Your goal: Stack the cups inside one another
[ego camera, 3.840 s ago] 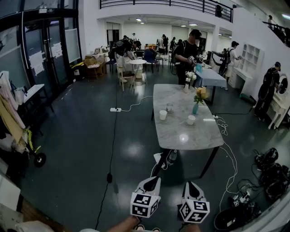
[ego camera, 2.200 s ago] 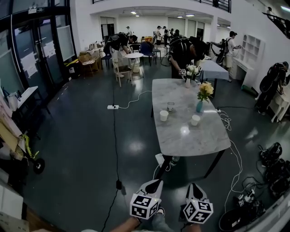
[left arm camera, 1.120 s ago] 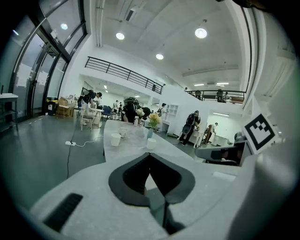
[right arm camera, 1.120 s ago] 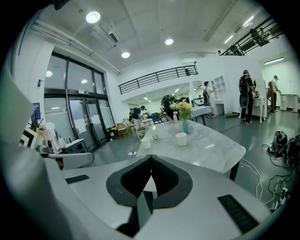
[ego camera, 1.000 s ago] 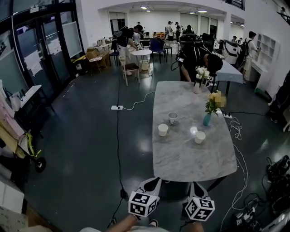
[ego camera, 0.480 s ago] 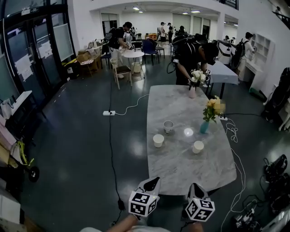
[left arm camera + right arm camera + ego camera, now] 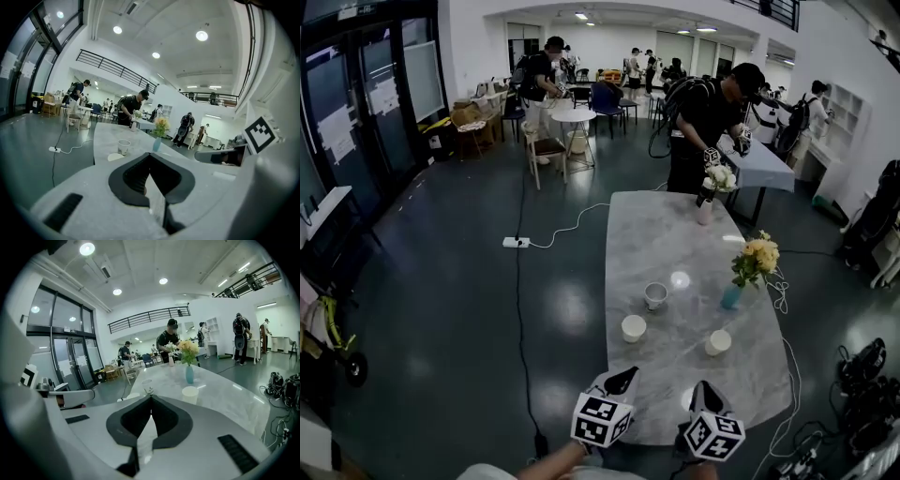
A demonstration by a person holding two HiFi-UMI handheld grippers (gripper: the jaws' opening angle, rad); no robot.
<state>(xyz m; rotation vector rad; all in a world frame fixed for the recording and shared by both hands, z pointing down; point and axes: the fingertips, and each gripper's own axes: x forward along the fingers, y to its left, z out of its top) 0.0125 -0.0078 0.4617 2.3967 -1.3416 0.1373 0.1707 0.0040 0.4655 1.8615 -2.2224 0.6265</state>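
Three cups stand apart on the marble table (image 7: 675,234). A patterned cup (image 7: 655,296) (image 7: 123,147) (image 7: 147,386) is farthest from me. One white cup (image 7: 633,328) (image 7: 115,157) sits near left, and a second white cup (image 7: 718,343) (image 7: 190,395) near right. My left gripper (image 7: 624,374) (image 7: 150,154) and right gripper (image 7: 701,385) (image 7: 151,397) hover side by side at the table's near edge, short of the cups. Both are shut and hold nothing.
A blue vase of yellow flowers (image 7: 733,295) stands just right of the cups. A white vase (image 7: 705,211) sits at the table's far end, where a person in black (image 7: 703,117) leans. A power strip (image 7: 512,242) and cables lie on the floor at left.
The table and cups have come much nearer and lower in the head view. Both grippers, still shut, now reach the table's near edge.
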